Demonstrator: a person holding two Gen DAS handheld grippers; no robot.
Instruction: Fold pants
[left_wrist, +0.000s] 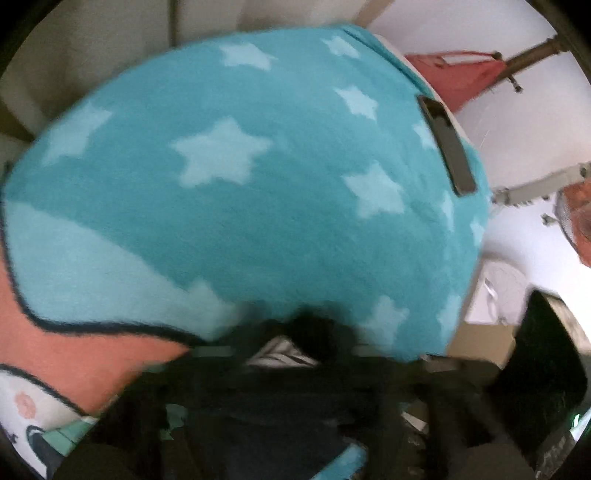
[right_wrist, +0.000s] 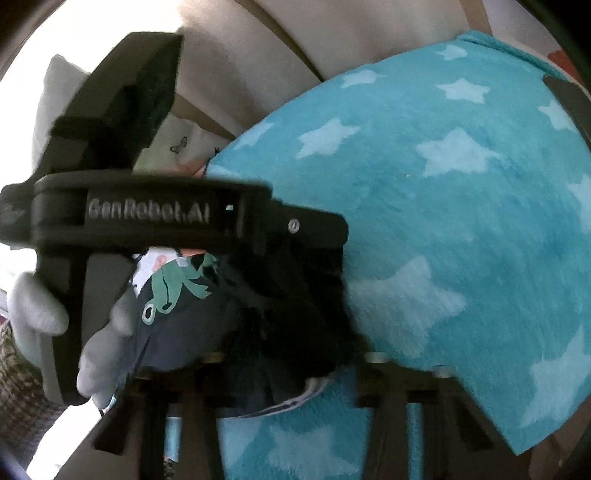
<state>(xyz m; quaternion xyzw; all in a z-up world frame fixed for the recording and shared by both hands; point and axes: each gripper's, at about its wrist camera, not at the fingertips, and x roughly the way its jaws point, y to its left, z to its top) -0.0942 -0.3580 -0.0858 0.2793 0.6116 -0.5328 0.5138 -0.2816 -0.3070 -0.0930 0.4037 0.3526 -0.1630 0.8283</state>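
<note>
The dark pants (right_wrist: 221, 314) are lying bunched directly ahead of both grippers, on the star-patterned blanket (right_wrist: 461, 221). The left gripper (right_wrist: 314, 266) is reaching across from the left, nearest the fabric; whether either gripper is clamping it, the blur prevents telling. The long axis is unreadable.

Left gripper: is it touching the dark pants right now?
Touching. In the right wrist view the left gripper closes on a bunch of the dark pants, lifting it above the blue star blanket.
</note>
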